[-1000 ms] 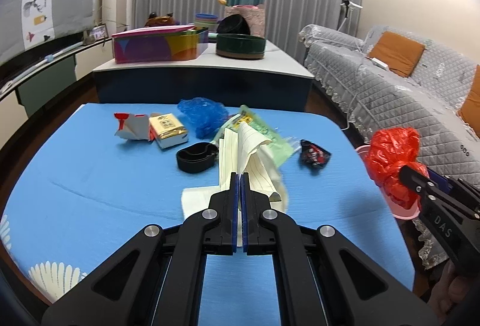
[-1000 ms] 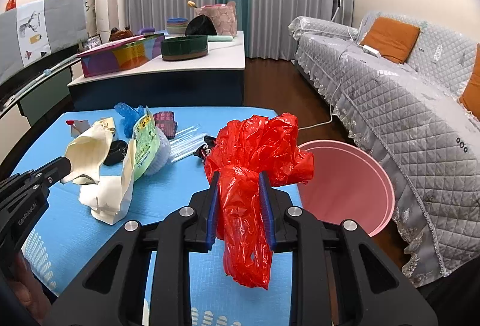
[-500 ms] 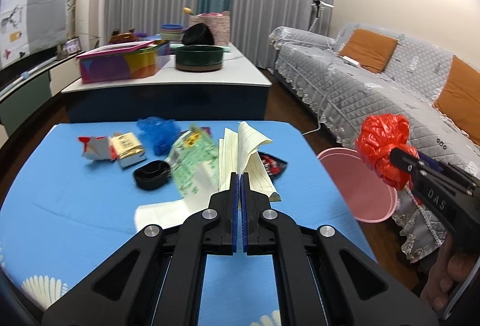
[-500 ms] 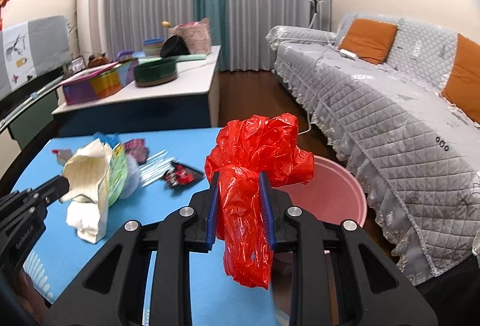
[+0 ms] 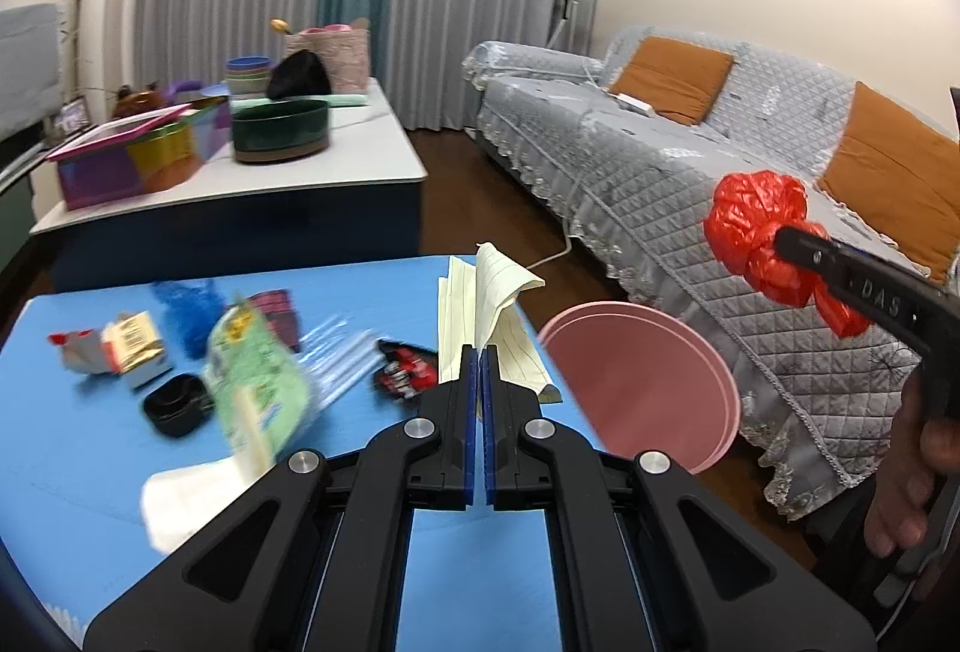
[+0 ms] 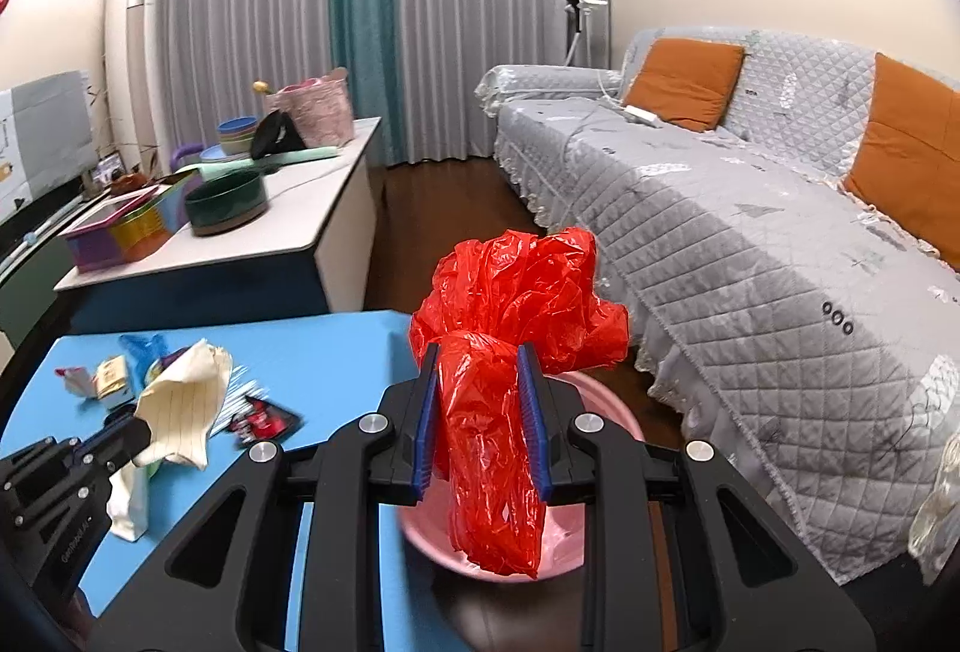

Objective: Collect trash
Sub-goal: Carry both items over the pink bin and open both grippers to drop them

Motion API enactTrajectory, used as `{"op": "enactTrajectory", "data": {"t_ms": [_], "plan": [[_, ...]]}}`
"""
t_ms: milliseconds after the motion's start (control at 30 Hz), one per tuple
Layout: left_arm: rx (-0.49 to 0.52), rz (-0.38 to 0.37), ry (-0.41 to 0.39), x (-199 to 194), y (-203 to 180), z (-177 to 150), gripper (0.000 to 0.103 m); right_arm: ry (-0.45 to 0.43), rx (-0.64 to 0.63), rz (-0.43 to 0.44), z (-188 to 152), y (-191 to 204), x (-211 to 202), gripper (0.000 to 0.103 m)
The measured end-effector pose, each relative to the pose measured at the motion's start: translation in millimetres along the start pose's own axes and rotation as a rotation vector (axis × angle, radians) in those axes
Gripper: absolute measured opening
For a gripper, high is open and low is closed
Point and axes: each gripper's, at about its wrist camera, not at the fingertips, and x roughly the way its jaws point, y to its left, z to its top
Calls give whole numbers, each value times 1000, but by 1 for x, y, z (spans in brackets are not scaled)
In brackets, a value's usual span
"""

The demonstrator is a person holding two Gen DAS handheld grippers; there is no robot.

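Note:
My left gripper (image 5: 480,349) is shut on a crumpled sheet of yellow lined paper (image 5: 487,292), held above the right part of the blue table (image 5: 78,460). The same paper (image 6: 180,412) shows at the lower left of the right wrist view. My right gripper (image 6: 477,352) is shut on a crumpled red plastic bag (image 6: 516,292), which hangs over the pink bin (image 6: 606,412). In the left wrist view the red bag (image 5: 753,226) hangs at the right, and the pink bin (image 5: 642,376) stands on the floor just off the table's right edge.
Loose trash lies on the table: a green packet (image 5: 258,382), a black tray (image 5: 177,403), a small box (image 5: 135,349), a blue bag (image 5: 192,301), a red-black wrapper (image 5: 408,373), white paper (image 5: 186,496). A grey sofa (image 5: 690,196) stands right; a counter (image 5: 240,172) stands behind.
Both grippers have swung to the right with their loads. The red bag now hangs over the pink bin, and the lined paper has come to the table's right edge near the bin.

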Motion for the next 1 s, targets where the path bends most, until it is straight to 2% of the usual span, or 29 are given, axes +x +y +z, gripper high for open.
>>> {"op": "enactTrajectory", "data": {"t_ms": [167,333,633,1000], "plan": [[27,-50,14,25,-21,12,1,4,20,-18,9,-26,15,25],[53,-79,34,53,-39,19,1,47,67,-22,-1,-47,39,25],[101,-124,76,97,-71,22,1,99,85,-16,-9,-58,68,25],[115,-146,115,125,-83,19,1,124,90,-19,-13,-59,82,25]]}}
